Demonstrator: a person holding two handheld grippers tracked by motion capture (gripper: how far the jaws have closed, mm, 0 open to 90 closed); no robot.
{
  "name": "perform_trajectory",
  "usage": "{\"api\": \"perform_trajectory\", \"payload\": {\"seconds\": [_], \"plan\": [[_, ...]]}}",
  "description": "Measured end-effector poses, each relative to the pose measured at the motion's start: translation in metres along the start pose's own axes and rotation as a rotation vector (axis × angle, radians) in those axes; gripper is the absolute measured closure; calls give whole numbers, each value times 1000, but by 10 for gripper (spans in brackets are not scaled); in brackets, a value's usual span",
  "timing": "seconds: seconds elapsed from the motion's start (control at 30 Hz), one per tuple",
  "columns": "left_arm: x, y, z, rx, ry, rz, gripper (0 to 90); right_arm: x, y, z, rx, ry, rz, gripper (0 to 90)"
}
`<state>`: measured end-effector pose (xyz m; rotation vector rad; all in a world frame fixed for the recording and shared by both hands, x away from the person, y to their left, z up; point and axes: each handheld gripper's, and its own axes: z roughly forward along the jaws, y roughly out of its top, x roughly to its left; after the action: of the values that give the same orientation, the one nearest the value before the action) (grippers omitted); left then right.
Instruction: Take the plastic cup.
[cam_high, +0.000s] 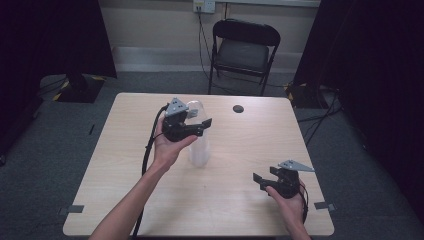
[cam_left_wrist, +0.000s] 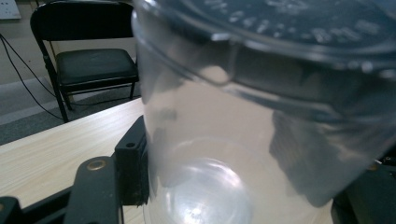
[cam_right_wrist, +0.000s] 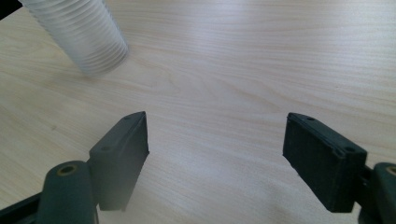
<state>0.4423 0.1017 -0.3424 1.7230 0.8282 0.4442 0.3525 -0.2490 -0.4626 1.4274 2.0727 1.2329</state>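
A tall stack of clear ribbed plastic cups stands near the middle of the light wooden table. My left gripper is shut on the upper part of the stack, one jaw on each side. In the left gripper view the clear cup sits between the jaws, and the left pad presses on its wall. I cannot tell whether the stack's base touches the table. My right gripper is held near the front right of the table, open with nothing between its jaws. The ribbed stack shows at the upper left of its view.
A small black round object lies on the far side of the table. A black folding chair stands beyond the far edge, also seen in the left gripper view. Cables run along the floor at both sides.
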Motion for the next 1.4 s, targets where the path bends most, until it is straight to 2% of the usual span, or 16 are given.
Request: {"api": "perform_trajectory", "payload": {"seconds": [0.27, 0.63, 0.73, 0.8, 1.13, 1.23, 1.3, 1.33, 1.4], "plan": [[1, 4, -7, -27, -8, -7, 360, 1, 0, 1, -1, 3, -2, 221], [5, 17, -25, -79, -24, -20, 362, 1, 0, 1, 5, 4, -2, 221], [5, 17, -28, -69, -16, -36, 360, 2, 0, 2, 4, 4, -4, 223], [6, 16, -30, -73, -25, -46, 358, 2, 0, 2, 4, 4, -5, 223], [12, 11, -49, -65, -21, -49, 358, 3, 0, 2, 5, 8, -13, 228], [15, 7, -55, -60, -22, -65, 358, 4, 0, 2, 7, 9, -13, 230], [17, 2, -58, -44, 0, -71, 359, 5, 0, 2, 7, 8, -15, 231], [21, -3, -61, -41, -9, -94, 359, 5, 0, 3, 7, 9, -17, 232], [23, -7, -64, -31, 4, -96, 359, 6, 0, 3, 9, 10, -20, 232]]}}
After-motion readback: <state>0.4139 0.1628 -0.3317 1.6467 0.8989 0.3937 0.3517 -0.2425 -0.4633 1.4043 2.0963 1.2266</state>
